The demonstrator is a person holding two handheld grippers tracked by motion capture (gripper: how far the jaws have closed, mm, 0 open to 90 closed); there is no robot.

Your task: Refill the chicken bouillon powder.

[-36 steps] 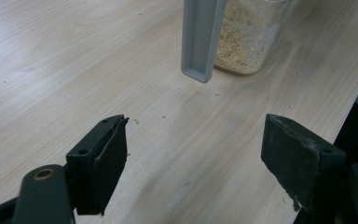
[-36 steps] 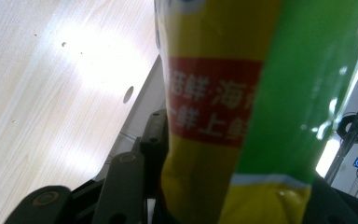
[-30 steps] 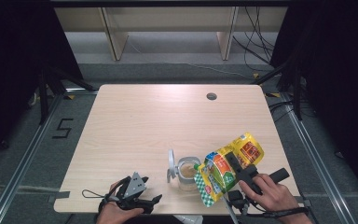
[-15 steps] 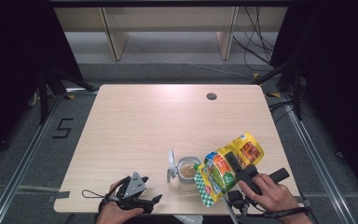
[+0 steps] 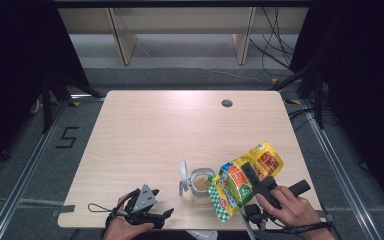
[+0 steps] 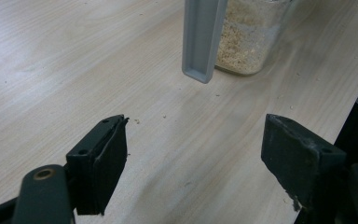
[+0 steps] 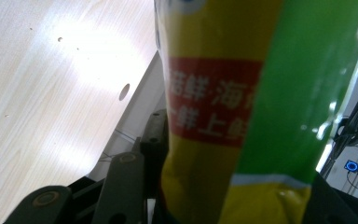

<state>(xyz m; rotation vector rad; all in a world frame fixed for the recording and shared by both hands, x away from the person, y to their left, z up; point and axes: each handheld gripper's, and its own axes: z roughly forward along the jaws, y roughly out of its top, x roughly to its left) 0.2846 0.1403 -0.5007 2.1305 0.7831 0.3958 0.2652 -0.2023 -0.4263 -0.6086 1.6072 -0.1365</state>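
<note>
I hold the yellow-and-green foil snack bag [image 5: 245, 180] clamped between my right gripper [image 5: 252, 176]'s jaws, tipped mouth-down over the clear plastic container of tan crumbs [image 5: 200, 184] just beyond them. My left gripper [image 5: 150, 210] rests on the worktop [image 5: 170, 130], jaws wide apart and empty, container ahead. Risk: the bag's mouth sits off-centre, so crumbs may spill beside the container.

Light wooden table [image 5: 155, 135], clear container [image 5: 200, 186] of crumbs, grey lid [image 5: 183, 176] beside it
</note>
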